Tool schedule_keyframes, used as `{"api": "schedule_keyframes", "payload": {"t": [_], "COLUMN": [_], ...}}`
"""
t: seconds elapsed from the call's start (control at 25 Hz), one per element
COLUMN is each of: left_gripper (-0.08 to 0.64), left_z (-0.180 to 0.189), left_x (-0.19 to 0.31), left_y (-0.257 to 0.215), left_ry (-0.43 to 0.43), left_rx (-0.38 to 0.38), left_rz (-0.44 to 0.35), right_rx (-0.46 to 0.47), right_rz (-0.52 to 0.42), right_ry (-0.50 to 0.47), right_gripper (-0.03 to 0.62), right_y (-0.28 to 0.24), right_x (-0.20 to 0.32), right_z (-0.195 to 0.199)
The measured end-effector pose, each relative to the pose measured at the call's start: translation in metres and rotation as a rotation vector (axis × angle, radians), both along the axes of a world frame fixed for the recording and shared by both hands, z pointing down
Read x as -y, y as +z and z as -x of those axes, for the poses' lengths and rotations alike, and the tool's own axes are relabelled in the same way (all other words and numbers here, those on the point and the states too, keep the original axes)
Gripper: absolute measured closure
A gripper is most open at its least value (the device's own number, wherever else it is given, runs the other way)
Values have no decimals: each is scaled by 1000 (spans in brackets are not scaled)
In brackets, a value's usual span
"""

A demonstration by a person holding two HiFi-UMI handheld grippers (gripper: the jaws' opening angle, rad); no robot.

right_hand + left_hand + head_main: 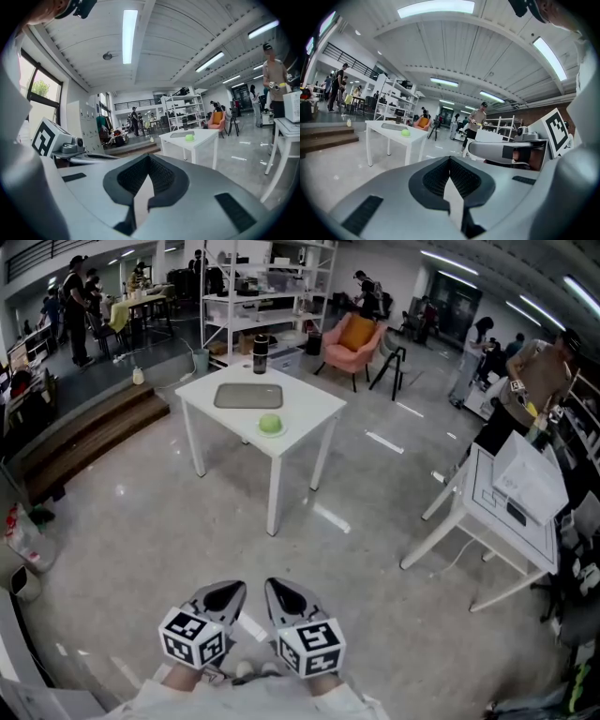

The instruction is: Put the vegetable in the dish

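Note:
A round green vegetable (270, 424) lies near the front edge of a white table (309, 404) across the floor. Behind it on the same table sits a flat grey dish (247, 396). Both grippers are far from the table, at the bottom of the head view, side by side. The left gripper (230, 590) is shut and holds nothing, and the right gripper (281, 590) is shut and holds nothing as well. The left gripper view shows the vegetable (406, 133) and the dish (393, 126) small, beyond the closed jaws. In the right gripper view the vegetable (189, 138) is just as distant.
A black bottle (260, 353) stands at the table's back edge. A second white table (506, 512) with papers is at the right, a person (534, 371) beside it. A pink armchair (354, 338), shelving (272, 287) and wooden steps (94, 427) lie behind.

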State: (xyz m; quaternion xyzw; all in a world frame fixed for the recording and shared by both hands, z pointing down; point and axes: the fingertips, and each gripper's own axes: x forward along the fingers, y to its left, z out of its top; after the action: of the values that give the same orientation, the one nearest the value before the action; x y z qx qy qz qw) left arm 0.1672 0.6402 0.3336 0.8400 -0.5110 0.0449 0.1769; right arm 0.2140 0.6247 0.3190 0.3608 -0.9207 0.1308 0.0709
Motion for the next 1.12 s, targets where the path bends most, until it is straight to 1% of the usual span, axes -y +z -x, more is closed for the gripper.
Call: {"api": "schedule_keyframes", "payload": {"t": [0.08,0.16,0.32,0.48,0.6,0.68,0.84,0.96,1.12], "left_gripper": [552,552,552,552,552,552,552,552,552], "left_z": [-2,-6,-13,-23,-24,-23,-19,-15,-3], "left_x": [6,11,18,18,25,33,60,88,136], "left_y": [-1,-3,-3,12,21,20,21,26,35], "left_ry": [-17,-16,-9,-24,-40,-40,-31,-13,12], "left_rx": [0,9,42,9,-31,-37,-33,-44,-1], "left_rz": [-5,-13,-26,-1,25,33,32,41,62], "right_rx": [27,58,63,74,71,66,66,61,45], "right_rz": [30,51,43,59,73,75,76,89,80], "right_ry": [5,-13,-39,-49,-58,-64,-39,-32,-17], "right_gripper": [580,578,578,578,578,578,578,578,578], "right_y": [4,5,3,14,23,22,25,29,30], "right_x": [4,5,12,17,23,31,60,85,125], "right_z": [-4,-6,-11,-17,-18,-18,-18,-10,6]}}
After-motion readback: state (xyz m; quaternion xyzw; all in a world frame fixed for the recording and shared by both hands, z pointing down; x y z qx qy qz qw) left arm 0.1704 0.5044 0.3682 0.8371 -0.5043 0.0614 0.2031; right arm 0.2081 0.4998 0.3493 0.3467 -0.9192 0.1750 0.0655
